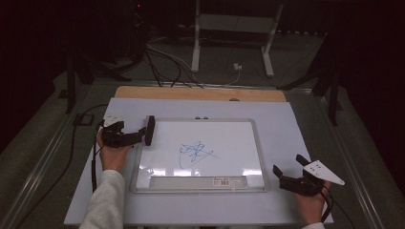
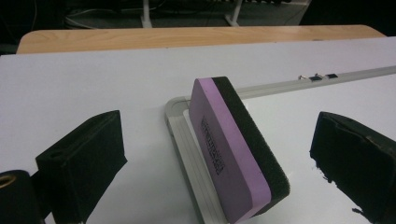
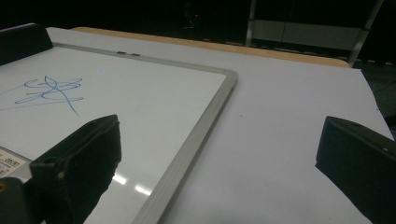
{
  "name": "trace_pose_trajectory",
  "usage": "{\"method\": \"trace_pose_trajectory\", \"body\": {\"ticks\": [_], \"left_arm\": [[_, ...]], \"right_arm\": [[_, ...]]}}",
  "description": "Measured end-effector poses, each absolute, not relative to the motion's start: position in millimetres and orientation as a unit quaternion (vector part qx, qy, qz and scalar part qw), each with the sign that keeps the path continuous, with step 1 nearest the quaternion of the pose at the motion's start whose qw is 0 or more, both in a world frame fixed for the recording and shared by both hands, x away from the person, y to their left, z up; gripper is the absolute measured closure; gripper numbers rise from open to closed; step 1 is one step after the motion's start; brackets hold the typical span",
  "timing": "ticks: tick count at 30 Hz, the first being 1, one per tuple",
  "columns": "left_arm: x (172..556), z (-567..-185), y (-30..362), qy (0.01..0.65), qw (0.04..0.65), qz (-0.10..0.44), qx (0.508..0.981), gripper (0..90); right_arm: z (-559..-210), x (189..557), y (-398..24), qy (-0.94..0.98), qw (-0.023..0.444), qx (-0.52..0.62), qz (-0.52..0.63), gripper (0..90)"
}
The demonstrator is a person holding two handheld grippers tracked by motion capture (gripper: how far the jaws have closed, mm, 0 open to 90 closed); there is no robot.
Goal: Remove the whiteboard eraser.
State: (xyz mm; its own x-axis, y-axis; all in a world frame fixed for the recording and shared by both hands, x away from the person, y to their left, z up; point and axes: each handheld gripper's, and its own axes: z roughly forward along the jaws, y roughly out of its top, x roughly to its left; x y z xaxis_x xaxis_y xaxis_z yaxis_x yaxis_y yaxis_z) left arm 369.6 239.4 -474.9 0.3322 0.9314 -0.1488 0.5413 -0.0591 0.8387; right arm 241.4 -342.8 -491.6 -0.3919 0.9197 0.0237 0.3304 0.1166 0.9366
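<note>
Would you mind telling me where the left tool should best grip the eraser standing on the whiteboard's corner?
Probably across its two broad faces, purple foam and black felt, coming from the whiteboard's left side. The eraser stands on edge between the open left tool's jaws, so closing would pinch its thin dimension.

Dim lab or test room, white-topped table (image 1: 286, 124) as landmark, black cables (image 1: 162, 67) on grey floor behind it, white metal stand (image 1: 229, 28) beyond, dark surroundings

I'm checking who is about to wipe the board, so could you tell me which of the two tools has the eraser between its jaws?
The left tool: the purple eraser stands between its open jaws on the whiteboard frame. The right tool is open and empty.
</note>
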Motion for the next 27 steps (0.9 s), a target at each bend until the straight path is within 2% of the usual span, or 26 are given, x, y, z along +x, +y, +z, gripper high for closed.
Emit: {"method": "trace_pose_trajectory", "body": {"ticks": [27], "left_arm": [[380.5, -489.6, 235.4, 0.558, 0.407, 0.193, 0.697, 7.8]], "right_arm": [[-492.3, 242.0, -341.9, 0.684, 0.305, 0.456, 0.480, 0.2]]}}
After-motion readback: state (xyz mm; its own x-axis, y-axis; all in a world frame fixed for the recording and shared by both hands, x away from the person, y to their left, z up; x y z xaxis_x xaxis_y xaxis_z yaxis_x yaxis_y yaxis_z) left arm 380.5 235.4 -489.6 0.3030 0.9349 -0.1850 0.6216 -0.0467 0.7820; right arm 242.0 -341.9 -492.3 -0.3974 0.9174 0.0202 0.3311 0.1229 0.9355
